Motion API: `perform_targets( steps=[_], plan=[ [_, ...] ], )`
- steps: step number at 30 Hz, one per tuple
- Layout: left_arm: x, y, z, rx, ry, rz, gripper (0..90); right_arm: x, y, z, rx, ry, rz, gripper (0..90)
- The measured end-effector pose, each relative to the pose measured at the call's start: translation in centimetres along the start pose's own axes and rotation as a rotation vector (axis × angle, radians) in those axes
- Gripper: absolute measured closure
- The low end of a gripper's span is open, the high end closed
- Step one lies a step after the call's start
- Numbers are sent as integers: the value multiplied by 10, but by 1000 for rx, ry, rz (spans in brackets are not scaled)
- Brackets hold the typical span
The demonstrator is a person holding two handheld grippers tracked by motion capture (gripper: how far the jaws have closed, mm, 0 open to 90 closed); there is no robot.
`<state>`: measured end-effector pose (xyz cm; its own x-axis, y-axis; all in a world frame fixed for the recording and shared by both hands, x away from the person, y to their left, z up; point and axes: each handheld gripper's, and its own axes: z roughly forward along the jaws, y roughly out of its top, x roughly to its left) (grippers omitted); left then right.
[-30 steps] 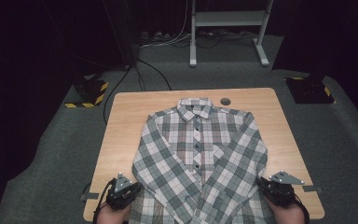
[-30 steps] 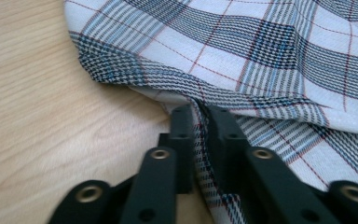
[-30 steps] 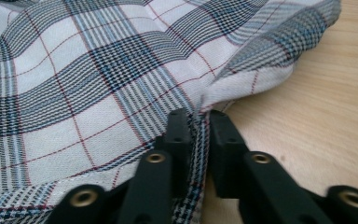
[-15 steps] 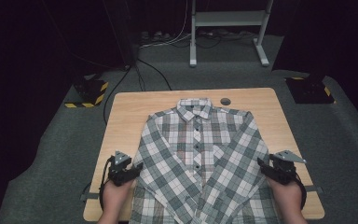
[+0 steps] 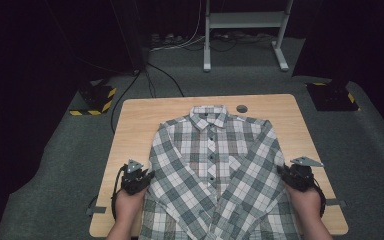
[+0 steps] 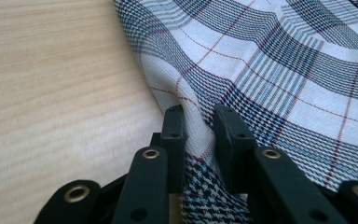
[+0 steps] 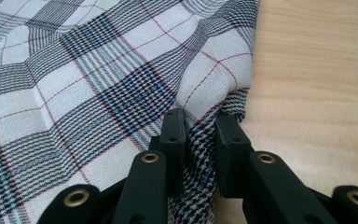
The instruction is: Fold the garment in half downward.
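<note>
A plaid button shirt lies flat, front up, collar at the far side, on the wooden table. My left gripper sits at the shirt's left edge, my right gripper at its right edge. In the left gripper view the jaws have just been closing and now pinch a raised fold of the shirt. In the right gripper view the jaws have likewise just closed on a bunched edge of the shirt, next to bare wood.
A small dark disc is set in the table beyond the collar. Behind the table stands a metal frame, with cables on the floor. Black-and-yellow striped blocks sit on the floor at both far corners.
Both hands moved away from the table's front edge, along the shirt's sides. Their jaws now pinch the fabric at the left and right edges.
</note>
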<state>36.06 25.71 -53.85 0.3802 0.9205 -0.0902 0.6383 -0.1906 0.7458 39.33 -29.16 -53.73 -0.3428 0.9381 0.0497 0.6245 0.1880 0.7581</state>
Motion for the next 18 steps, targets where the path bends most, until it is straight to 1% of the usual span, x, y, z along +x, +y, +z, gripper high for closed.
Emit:
perform_targets(
  steps=[1, 2, 5, 6, 7, 8, 9, 10, 11, 12, 13, 15, 17, 18],
  plan=[
    [0, 0, 0, 0, 0, 0, 751, 0, 0, 0, 0, 0, 0, 752],
    [-4, -6, -7, 5, -2, 11, 751, 2, -5, -6, 1, 8, -4, 751],
    [-8, -19, -20, 7, -14, 32, 750, 6, -16, -17, -1, 23, -18, 749],
    [-8, -19, -20, 7, -14, 32, 750, 8, -20, -21, -1, 29, -24, 749],
    [-11, -28, -30, 7, -23, 37, 749, 10, -24, -26, -2, 35, -34, 748],
    [-13, -33, -35, 6, -28, 41, 748, 12, -28, -31, -1, 41, -41, 747],
    [-13, -33, -35, 6, -28, 41, 746, 14, -33, -35, -2, 47, -50, 745],
    [-15, -43, -45, 1, -41, 35, 744, 16, -37, -40, -2, 54, -51, 743],
    [-16, -47, -49, 1, -48, 31, 740, 18, -41, -45, -2, 59, -56, 741],
    [-16, -47, -49, 1, -48, 31, 735, 18, -41, -45, -2, 59, -56, 741],
    [-17, -53, -55, 1, -55, 28, 724, 21, -49, -53, -6, 62, -67, 736],
    [-17, -54, -57, 3, -55, 24, 685, 23, -51, -55, -3, 63, -70, 731],
    [-15, -52, -60, 0, -41, 17, 626, 25, -52, -59, 5, 49, -76, 664],
    [-14, -49, -61, -5, -38, 12, 605, 25, -51, -59, -1, 41, -78, 635]
  ],
)
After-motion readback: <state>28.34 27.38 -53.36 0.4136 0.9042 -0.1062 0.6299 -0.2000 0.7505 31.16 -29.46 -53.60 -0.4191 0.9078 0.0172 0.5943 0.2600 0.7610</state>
